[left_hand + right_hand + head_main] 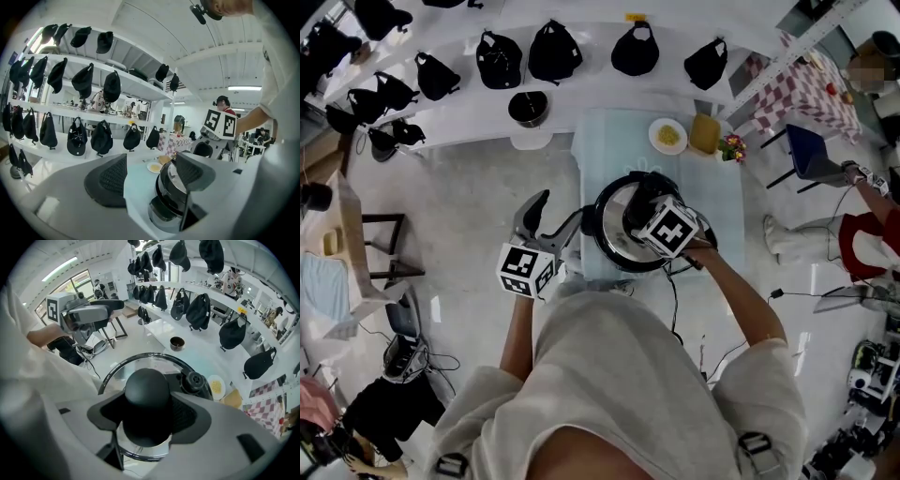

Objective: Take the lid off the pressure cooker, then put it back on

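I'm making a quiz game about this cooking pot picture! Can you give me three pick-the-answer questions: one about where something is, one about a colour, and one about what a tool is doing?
1. Where is the right tool?
A) in a sink
B) over the lid, around its knob
C) in a fridge

2. What colour is the knob?
A) red
B) yellow
C) black

3. How are the left tool's jaws?
A) apart, holding nothing
B) shut on a spoon
C) shut on a cup

Answers: 1 B, the right gripper view shows the knob between its jaws. 2 C, the knob looks black there. 3 A, the left gripper view shows an empty gap between them.
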`<state>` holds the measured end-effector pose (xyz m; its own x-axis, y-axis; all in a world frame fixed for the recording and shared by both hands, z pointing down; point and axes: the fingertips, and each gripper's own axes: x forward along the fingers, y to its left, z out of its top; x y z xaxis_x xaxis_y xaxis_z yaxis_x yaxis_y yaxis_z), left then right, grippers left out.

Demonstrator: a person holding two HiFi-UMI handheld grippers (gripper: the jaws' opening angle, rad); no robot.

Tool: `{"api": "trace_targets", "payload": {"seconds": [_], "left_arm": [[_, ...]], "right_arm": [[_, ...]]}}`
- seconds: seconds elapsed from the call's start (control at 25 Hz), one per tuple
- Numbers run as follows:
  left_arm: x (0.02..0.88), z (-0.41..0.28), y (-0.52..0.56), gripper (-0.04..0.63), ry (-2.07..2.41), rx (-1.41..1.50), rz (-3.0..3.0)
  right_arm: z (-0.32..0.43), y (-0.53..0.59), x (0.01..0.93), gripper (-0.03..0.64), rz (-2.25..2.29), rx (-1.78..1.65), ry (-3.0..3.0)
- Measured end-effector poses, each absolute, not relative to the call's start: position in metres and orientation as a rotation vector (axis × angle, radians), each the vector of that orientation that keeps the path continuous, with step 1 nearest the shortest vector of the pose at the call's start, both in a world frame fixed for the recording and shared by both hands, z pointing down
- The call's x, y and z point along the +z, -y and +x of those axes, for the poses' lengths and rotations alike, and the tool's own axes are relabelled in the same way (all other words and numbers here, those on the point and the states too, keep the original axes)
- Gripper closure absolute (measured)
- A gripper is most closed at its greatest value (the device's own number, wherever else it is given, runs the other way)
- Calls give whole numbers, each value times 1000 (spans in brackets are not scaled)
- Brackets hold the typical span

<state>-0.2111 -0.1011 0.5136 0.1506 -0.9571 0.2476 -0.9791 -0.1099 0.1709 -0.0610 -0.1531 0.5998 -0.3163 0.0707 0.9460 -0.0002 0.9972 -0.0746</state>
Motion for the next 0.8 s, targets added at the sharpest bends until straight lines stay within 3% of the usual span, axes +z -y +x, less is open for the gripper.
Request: {"api": "trace_targets", "payload": {"seconds": [0.8], "left_arm": [[517, -201, 114, 271, 1831, 108, 2159]], "right_arm": [[-60, 158, 624, 345, -100, 69, 1863]]}}
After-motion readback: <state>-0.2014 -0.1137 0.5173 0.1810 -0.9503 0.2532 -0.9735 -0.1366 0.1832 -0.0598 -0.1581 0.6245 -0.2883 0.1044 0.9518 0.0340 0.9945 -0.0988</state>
